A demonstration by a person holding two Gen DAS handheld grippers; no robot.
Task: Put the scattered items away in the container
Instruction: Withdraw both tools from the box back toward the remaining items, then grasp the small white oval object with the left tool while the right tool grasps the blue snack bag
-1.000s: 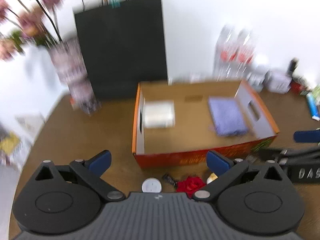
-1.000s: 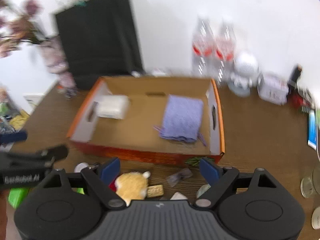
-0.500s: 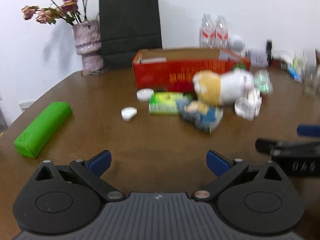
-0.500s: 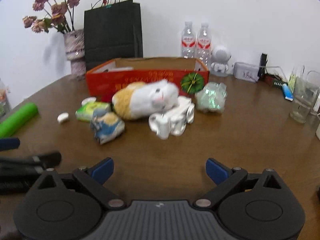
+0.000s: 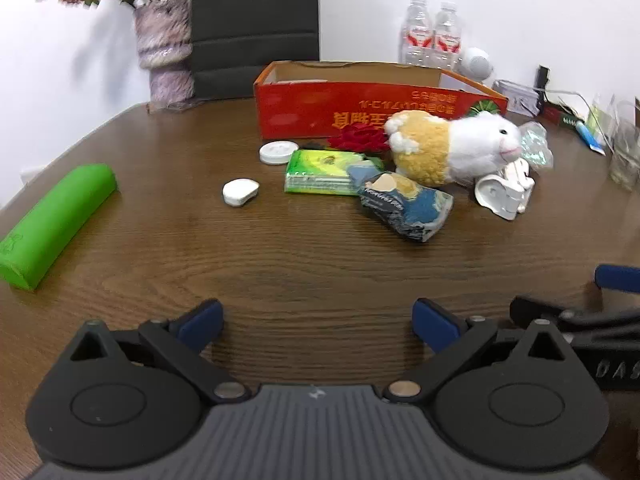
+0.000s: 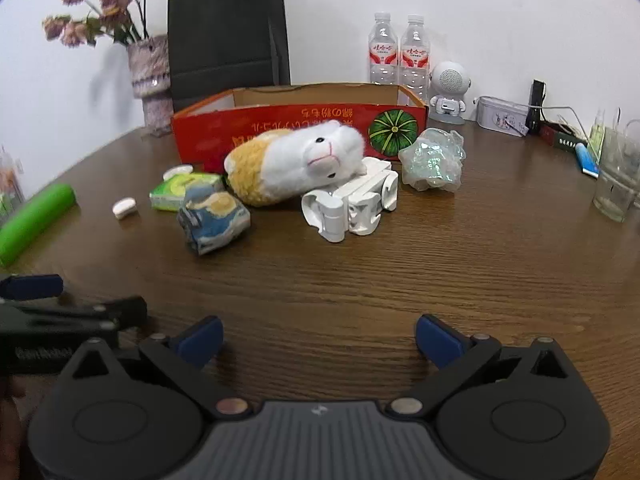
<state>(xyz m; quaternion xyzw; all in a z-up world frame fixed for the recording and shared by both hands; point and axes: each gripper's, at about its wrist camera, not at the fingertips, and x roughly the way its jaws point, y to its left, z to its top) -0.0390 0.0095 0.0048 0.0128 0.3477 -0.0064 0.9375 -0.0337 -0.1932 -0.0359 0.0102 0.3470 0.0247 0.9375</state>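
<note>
We took this for an office or meeting room used as a recording spot. We saw a large rounded wooden table (image 6: 400, 272) pushed against a plain white wall (image 6: 500, 12), with a black paper shopping bag (image 6: 228, 32), a vase of dried flowers (image 6: 150, 76) and two water bottles (image 6: 398, 54) lined up along the back. A small robot-shaped speaker (image 6: 449, 92), a tin (image 6: 502, 115) and glasses (image 6: 616, 172) stood at the edge, household clutter laid out as props.
</note>
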